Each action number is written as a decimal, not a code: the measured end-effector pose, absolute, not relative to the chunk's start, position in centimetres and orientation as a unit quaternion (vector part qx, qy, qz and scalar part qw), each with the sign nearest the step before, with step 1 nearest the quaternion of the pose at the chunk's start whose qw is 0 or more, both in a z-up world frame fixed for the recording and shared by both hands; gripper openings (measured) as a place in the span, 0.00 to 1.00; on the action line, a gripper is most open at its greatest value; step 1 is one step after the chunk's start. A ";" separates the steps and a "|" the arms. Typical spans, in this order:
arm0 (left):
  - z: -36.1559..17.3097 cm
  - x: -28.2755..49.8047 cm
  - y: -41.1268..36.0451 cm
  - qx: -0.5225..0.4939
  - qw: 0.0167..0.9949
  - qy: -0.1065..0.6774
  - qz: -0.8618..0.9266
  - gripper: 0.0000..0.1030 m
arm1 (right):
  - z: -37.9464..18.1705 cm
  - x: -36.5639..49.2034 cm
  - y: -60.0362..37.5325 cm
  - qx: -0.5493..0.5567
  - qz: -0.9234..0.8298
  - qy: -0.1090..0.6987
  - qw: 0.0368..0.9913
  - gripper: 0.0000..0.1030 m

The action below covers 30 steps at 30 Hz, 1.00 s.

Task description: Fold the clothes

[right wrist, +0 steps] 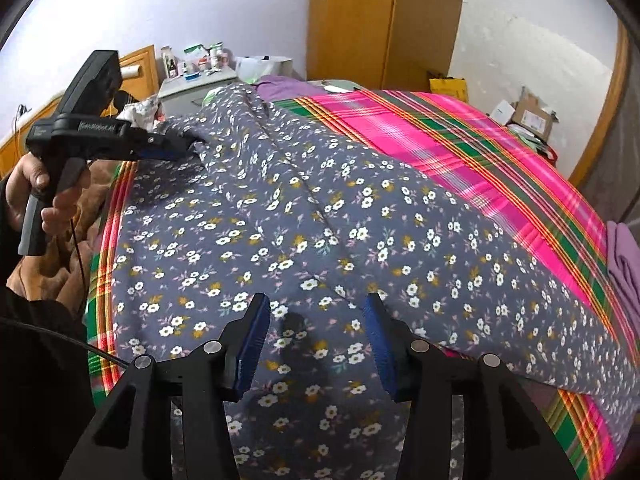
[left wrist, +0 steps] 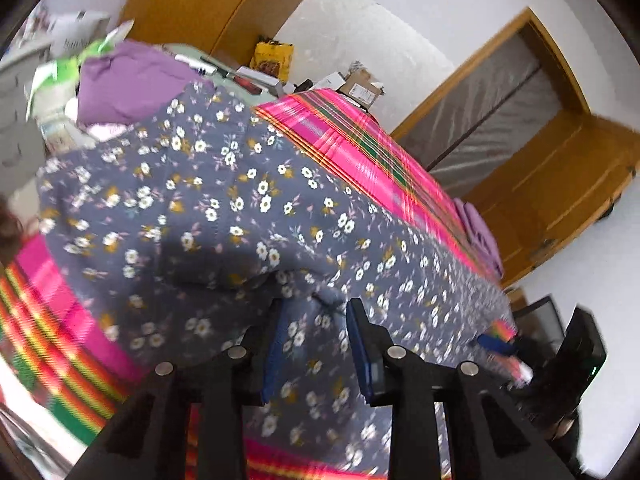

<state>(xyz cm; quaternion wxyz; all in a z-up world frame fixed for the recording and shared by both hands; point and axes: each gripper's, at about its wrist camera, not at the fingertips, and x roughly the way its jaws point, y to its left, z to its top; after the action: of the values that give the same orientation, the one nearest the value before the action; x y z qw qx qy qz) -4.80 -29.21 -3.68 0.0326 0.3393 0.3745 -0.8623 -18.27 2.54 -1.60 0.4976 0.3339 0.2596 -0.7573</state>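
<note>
A grey-blue floral garment lies spread across a bed with a pink plaid cover. My right gripper hovers over its near part, open, with the cloth lying flat below the blue pads. My left gripper is open too, and a raised fold of the floral garment shows between and beyond its fingers. In the right wrist view a hand holds the left gripper at the garment's far left corner. The left wrist view catches the right gripper at the cloth's far edge.
A folded purple cloth sits at the bed's right edge, and another purple garment lies at the head. A cluttered white nightstand, a wooden wardrobe and cardboard boxes stand around the bed. A brown blanket lies on the left.
</note>
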 end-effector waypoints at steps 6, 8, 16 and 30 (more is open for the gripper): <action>-4.6 -5.5 -30.3 0.322 0.033 0.426 -0.845 0.31 | -0.8 -18.8 2.5 0.322 -0.771 0.253 0.488 0.49; -4.7 -5.9 -30.5 0.320 0.037 0.433 -0.842 0.29 | -0.7 -19.0 2.4 0.316 -0.773 0.257 0.486 0.49; -2.9 -5.4 -31.3 0.300 0.042 0.424 -0.854 0.05 | -1.5 -18.6 1.0 0.290 -0.761 0.316 0.487 0.48; 4.4 -5.5 -31.5 0.234 0.006 0.388 -0.891 0.05 | -2.6 -19.2 -0.2 0.221 -0.781 0.414 0.412 0.30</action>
<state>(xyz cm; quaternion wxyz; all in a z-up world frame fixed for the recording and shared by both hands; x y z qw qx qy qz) -5.49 -31.54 4.37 0.0057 0.2343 0.3879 -0.8914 -19.15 -0.22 -2.64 0.4115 0.2213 0.4136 -0.7814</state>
